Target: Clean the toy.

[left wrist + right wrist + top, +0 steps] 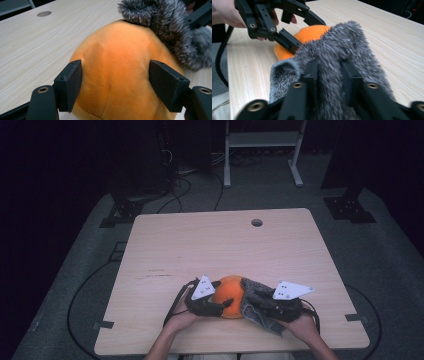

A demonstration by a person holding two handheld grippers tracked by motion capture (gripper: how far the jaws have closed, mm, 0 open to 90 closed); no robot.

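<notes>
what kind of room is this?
Probably a lab or recording space: one bare wooden table on grey carpet, black cables trailing to dark equipment, and a white metal stand behind.

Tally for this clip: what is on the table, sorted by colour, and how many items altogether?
Orange: 1, the round orange plush ball
Grey: 1, the fuzzy grey fabric piece draped against the ball
Black: 2, the left gripper with its jaws on either side of the ball, and the right gripper with the fabric between its jaws
Total: 4

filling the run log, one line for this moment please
left gripper: shut on orange plush | right gripper: grey furry cloth between fingers, draped on plush | table: wooden
</notes>
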